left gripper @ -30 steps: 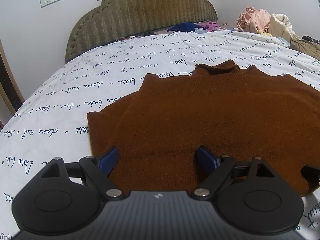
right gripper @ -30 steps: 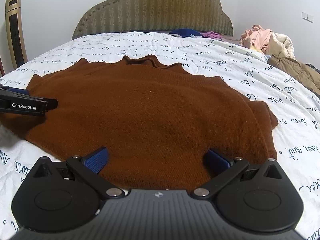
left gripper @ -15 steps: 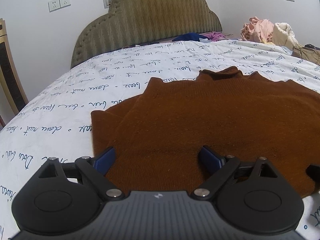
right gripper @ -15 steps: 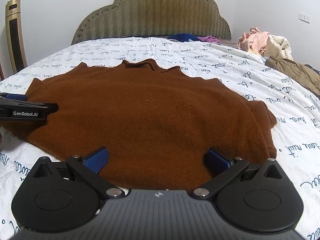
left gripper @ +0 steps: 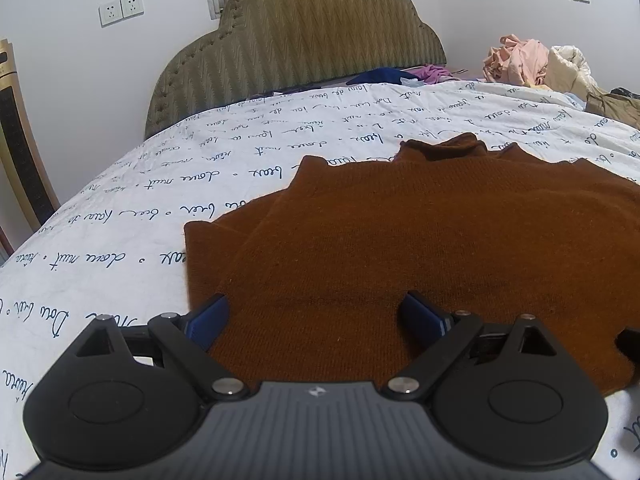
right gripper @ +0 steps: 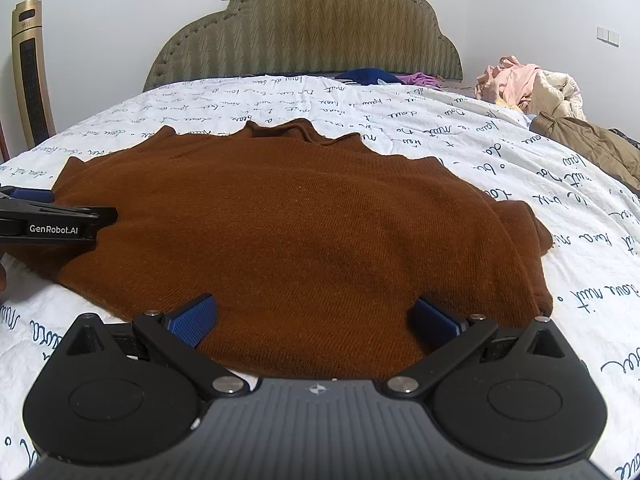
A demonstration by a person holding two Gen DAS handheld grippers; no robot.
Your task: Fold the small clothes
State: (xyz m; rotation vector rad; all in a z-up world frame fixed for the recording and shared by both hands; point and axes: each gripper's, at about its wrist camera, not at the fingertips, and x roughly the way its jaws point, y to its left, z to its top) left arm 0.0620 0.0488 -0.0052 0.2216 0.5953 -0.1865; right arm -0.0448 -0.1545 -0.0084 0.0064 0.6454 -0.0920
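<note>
Sweater (left gripper: 420, 248), rust-brown knit: laid flat on the bedspread (left gripper: 120, 240), filling the centre and right of the left wrist view and the centre of the right wrist view. The collar is seen at the upper edge of the garment, toward the headboard (left gripper: 304, 44). A sleeve is folded in along the left edge in the left wrist view.

Left gripper (left gripper: 316, 316): seen at the lower centre of its own view, above the near hem. Its jaws have just been opening and are spread wide; the blue pads (left gripper: 206, 320) stand apart over the knit, and nothing is pinched between them.

Right gripper (right gripper: 316, 316): seen at the lower centre of its own view, jaws released and spread wide over the near hem; no cloth is clamped.

Bedspread: white, printed with dark cursive script.

Headboard: olive, scalloped, at the upper centre.

Clothes pile (right gripper: 528, 84): pink and cream items, at the upper right.

Wall sockets (left gripper: 120, 10): at the upper left.
</note>
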